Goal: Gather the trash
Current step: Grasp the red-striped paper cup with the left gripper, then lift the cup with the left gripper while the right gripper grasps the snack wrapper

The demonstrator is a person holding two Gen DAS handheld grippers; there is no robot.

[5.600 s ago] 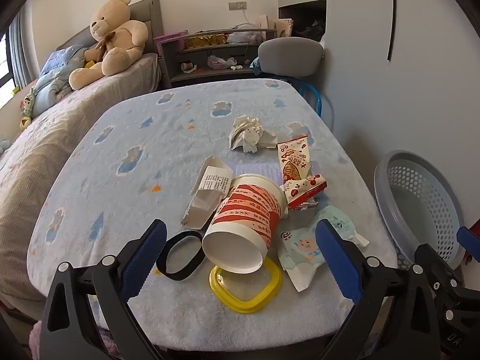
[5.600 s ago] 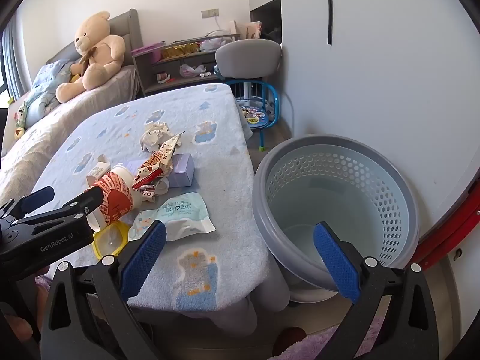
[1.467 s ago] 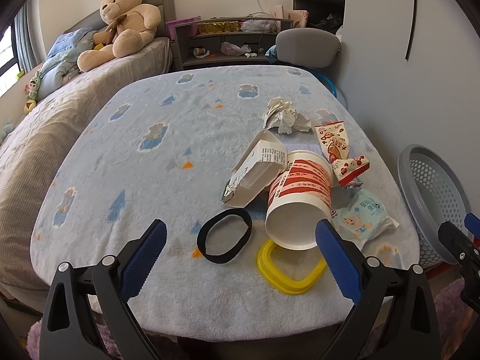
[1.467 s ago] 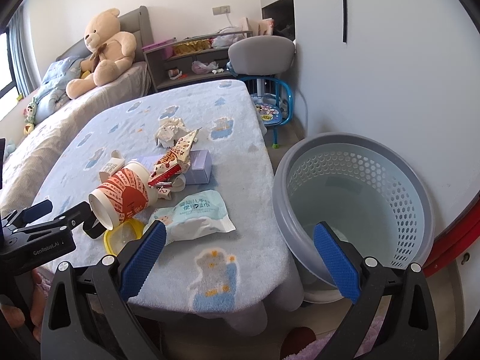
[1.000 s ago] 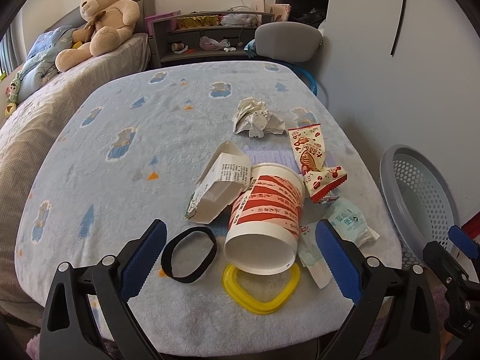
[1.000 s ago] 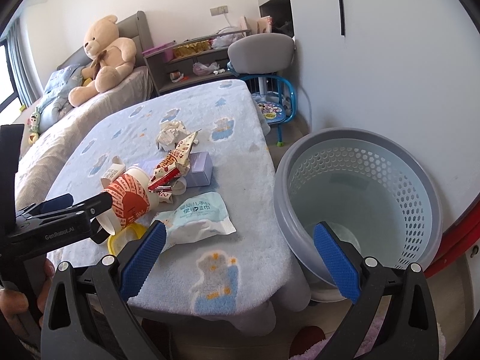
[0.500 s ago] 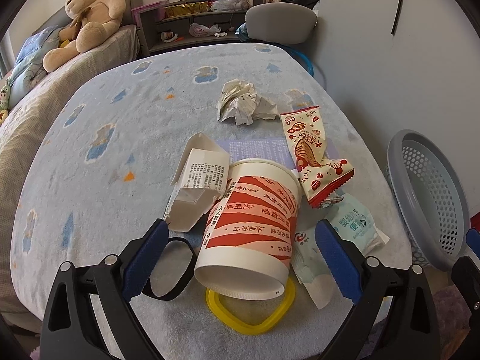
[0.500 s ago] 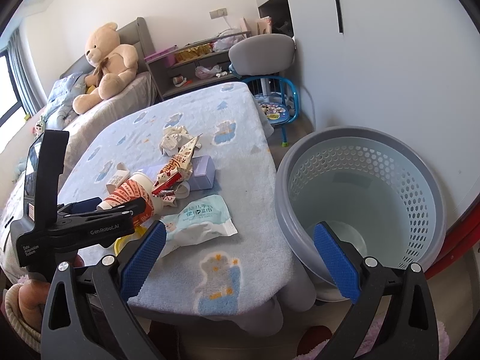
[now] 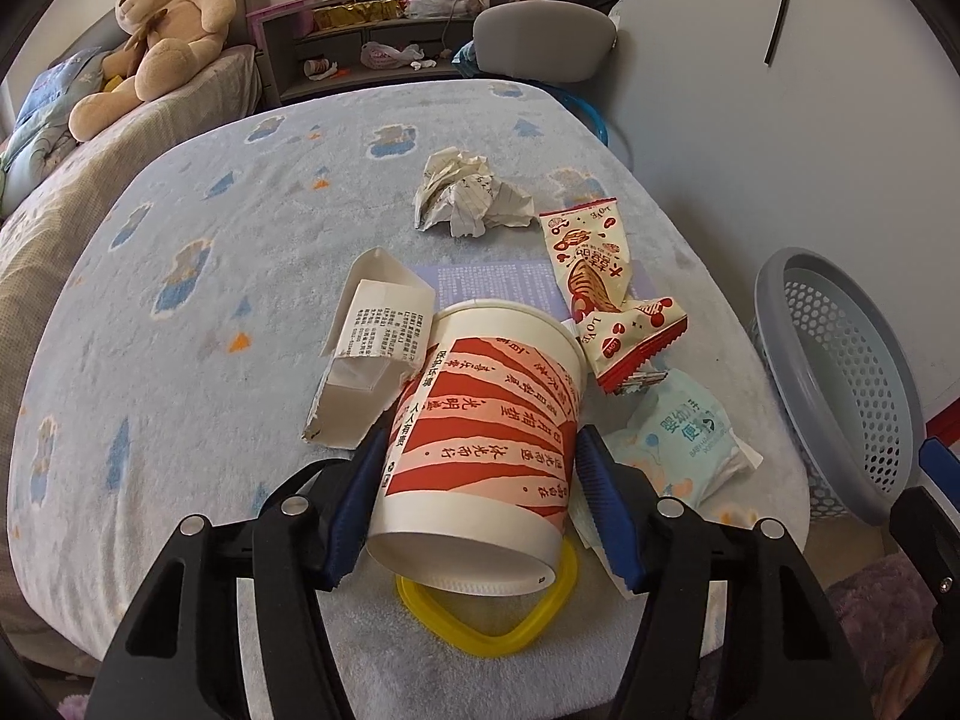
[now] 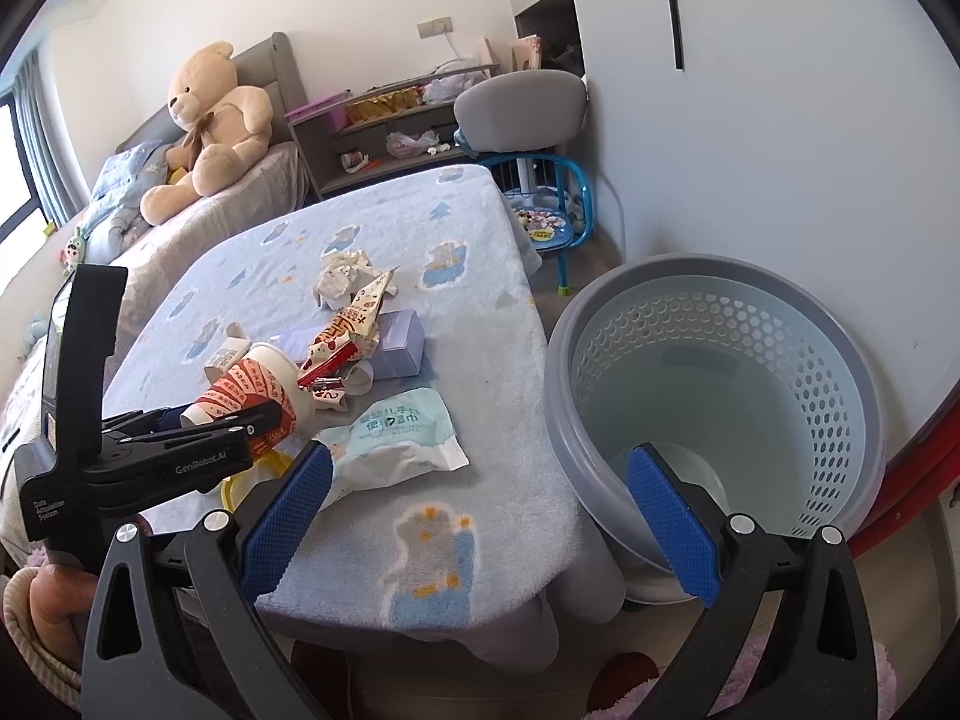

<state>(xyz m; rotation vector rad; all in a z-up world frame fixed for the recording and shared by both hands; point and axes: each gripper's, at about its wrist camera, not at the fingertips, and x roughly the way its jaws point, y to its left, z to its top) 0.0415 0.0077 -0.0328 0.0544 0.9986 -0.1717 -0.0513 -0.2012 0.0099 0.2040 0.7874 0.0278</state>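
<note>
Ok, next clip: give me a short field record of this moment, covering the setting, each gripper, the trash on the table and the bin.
setting: bedroom table under a blue patterned cloth
left gripper: jaws have just been closing, blue pads now against both sides of the tipped paper cup
right gripper: open, empty, hovering between the table edge and the basket
other trash: white carton, crumpled paper, red snack wrapper, wet-wipes pack, yellow ring, purple box
bin: grey perforated basket on the floor beside the table, no trash visible inside

Blue-clothed table [image 9: 180,324], crumpled paper [image 9: 471,201], yellow ring [image 9: 486,618]
</note>
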